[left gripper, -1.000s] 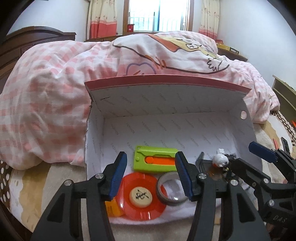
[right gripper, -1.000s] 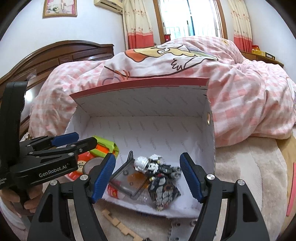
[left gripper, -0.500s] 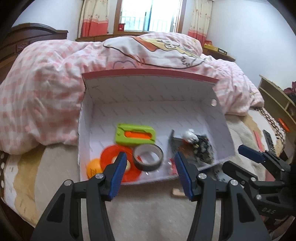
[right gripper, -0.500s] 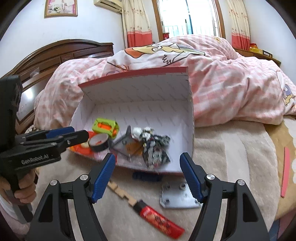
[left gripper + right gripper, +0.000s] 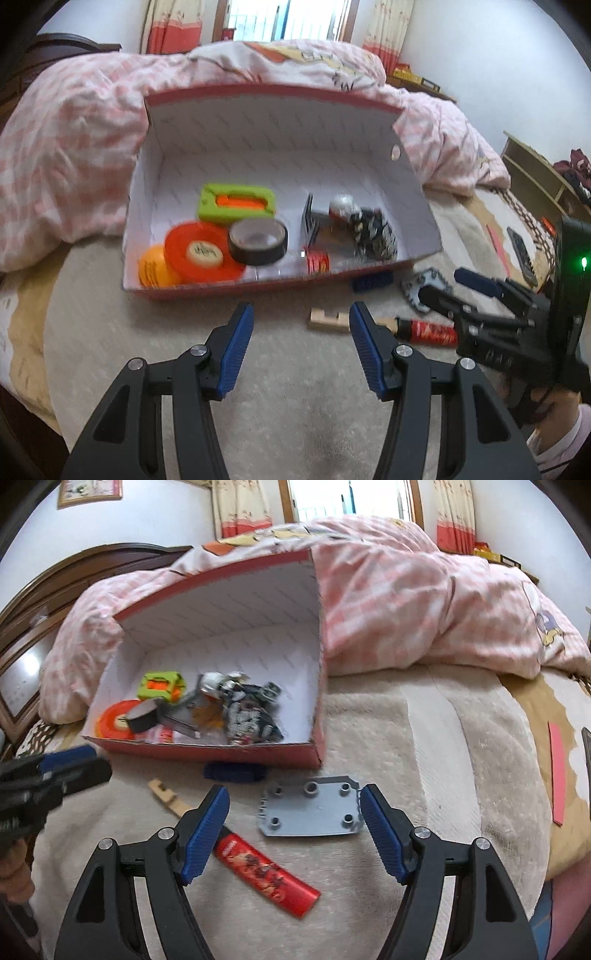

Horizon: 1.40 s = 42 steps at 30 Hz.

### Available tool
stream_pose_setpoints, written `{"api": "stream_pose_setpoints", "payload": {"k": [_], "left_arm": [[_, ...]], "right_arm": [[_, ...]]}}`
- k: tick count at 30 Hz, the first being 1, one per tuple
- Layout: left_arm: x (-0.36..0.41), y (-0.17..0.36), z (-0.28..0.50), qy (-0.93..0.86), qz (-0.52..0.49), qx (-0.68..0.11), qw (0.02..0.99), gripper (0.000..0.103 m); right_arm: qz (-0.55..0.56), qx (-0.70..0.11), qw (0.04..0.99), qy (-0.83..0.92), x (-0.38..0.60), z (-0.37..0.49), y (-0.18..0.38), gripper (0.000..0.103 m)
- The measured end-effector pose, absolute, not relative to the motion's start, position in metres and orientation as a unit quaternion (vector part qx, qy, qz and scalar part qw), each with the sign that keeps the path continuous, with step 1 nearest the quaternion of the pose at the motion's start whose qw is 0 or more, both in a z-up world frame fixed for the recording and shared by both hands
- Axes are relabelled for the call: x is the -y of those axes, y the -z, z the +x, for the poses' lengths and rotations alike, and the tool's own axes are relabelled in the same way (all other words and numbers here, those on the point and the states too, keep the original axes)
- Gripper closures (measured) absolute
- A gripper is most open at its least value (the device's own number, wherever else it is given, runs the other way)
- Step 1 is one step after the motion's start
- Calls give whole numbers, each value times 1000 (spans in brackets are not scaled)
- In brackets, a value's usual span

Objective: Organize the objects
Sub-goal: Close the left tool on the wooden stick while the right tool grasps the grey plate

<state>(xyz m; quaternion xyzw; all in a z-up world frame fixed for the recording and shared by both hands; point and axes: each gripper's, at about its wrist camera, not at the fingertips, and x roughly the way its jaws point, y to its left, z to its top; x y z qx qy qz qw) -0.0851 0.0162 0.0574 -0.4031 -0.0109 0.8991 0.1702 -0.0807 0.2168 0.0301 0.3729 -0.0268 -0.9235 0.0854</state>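
Both your grippers, left (image 5: 301,345) and right (image 5: 293,829), tilt down with fingers wide, empty. Just beyond lie four loose things: one red stick (image 5: 266,869), one grey plate (image 5: 310,810), one wooden piece (image 5: 168,797), one blue block (image 5: 234,771). Farther, one box (image 5: 207,751) holds the rest.

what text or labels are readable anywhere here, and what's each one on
"DAS", embossed and faint, likely partial: on the black body of the right gripper, seen from the left wrist.
Black mark on the cream centre of the orange disc: blurred, unreadable.
Dark print on the orange ball: too blurred.
Gold pattern on the red stick: no legible characters.
Red label in the box: blurred.
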Motion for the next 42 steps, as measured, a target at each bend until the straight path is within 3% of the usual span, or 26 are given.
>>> {"api": "stream_pose_setpoints", "payload": {"k": [12, 15, 23, 34, 42], "left_arm": [[-23, -40, -89, -886, -423, 4, 188, 49], [-30, -35, -91, -879, -432, 3, 200, 47], [-48, -25, -115, -869, -455, 33, 189, 43], [-38, -20, -100, -877, -467, -40, 109, 41], [-35, -37, -92, -877, -444, 7, 184, 39]], "right_arm": [[428, -5, 62, 902, -210, -107, -8, 21], [424, -7, 51, 904, -213, -105, -9, 31], [418, 4, 57, 906, -219, -99, -9, 31], [414, 23, 67, 907, -232, -95, -9, 31], [413, 28, 69, 907, -237, -93, -10, 31]]}}
